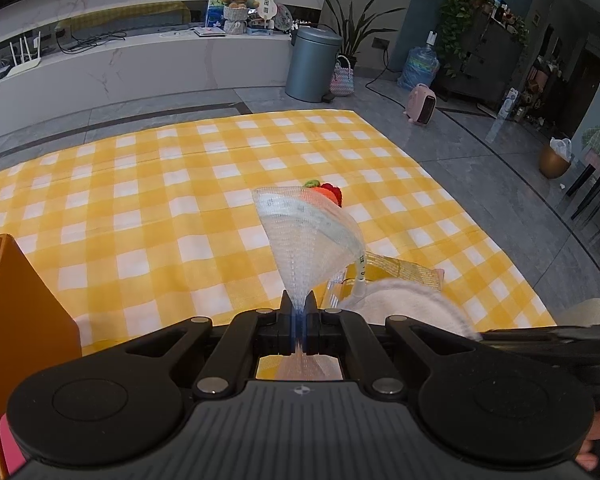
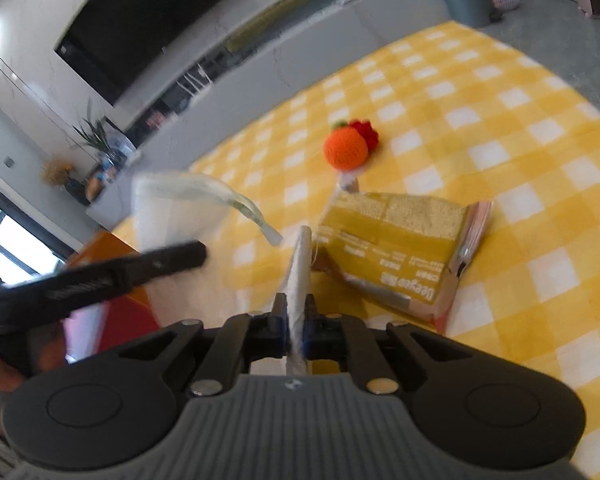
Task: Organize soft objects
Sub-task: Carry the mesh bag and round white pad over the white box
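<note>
White mesh bag [image 1: 308, 236] stood up from the left gripper [image 1: 299, 300], its jaws clamped on the gathered end. Beside it, the right gripper [image 2: 296, 306] was pinched tight on a flat white pad [image 2: 300, 264]. Both were above the yellow checked cloth [image 1: 140, 184], near a yellow packet [image 2: 396, 248] and an orange crocheted fruit [image 2: 345, 148].

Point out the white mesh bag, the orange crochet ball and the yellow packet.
white mesh bag [image 1: 306, 236]: left wrist view, its spread netting.
orange crochet ball [image 2: 345, 148]: right wrist view, centre of its round body.
yellow packet [image 2: 396, 236]: right wrist view, its printed face.
</note>
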`<state>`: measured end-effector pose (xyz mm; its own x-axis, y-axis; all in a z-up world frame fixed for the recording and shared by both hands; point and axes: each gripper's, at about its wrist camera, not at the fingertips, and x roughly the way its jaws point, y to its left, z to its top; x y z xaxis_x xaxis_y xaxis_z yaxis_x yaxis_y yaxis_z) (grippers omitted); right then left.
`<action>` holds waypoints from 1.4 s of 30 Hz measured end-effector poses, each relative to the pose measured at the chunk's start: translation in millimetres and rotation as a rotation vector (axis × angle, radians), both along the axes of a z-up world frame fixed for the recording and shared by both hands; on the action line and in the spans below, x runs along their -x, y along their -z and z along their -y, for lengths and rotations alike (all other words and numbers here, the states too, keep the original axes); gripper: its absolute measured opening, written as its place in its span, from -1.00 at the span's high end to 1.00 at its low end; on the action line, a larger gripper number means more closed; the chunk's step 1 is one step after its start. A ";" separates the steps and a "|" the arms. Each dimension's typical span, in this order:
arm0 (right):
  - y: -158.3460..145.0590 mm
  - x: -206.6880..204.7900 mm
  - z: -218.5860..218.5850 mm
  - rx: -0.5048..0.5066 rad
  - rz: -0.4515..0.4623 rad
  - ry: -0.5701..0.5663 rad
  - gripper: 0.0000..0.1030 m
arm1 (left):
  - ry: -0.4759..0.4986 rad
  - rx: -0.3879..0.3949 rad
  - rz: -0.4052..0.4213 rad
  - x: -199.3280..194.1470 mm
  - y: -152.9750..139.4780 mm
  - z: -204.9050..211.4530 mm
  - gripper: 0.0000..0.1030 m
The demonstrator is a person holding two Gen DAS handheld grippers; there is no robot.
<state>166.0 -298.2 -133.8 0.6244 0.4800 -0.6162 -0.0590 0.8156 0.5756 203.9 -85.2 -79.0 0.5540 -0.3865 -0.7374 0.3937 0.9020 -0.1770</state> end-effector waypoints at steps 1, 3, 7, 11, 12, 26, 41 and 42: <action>-4.9 4.2 2.7 -0.016 0.020 0.006 0.92 | -0.001 -0.010 0.003 0.2 0.0 0.9 0.95; -15.7 11.9 9.4 -0.045 0.059 0.010 0.92 | 0.000 -0.024 0.010 1.8 -0.5 2.4 0.95; -37.5 18.8 9.6 -0.064 0.119 0.033 0.92 | 0.006 -0.039 0.014 2.7 -0.8 3.6 0.95; -58.4 28.8 4.2 -0.071 0.182 0.022 0.92 | 0.007 -0.028 0.009 2.4 -1.3 1.8 0.96; -64.0 32.6 3.0 -0.067 0.202 0.018 0.92 | 0.003 -0.020 0.017 3.3 -2.4 1.0 0.96; -132.2 98.5 17.7 -0.128 0.444 0.089 0.92 | -0.084 0.198 0.186 54.8 -92.1 -56.3 0.96; -196.4 103.3 -94.1 -0.120 0.613 -0.201 0.92 | -0.502 0.253 0.199 140.7 -119.1 -249.1 0.96; -199.6 99.5 -107.9 -0.096 0.614 -0.224 0.92 | -0.519 0.263 0.194 141.3 -116.5 -256.3 0.96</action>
<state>66.5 -190.2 65.9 0.7275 0.6741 -0.1280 -0.5620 0.6924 0.4524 62.7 171.1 37.4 0.8332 -0.1855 -0.5210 -0.0380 0.9207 -0.3884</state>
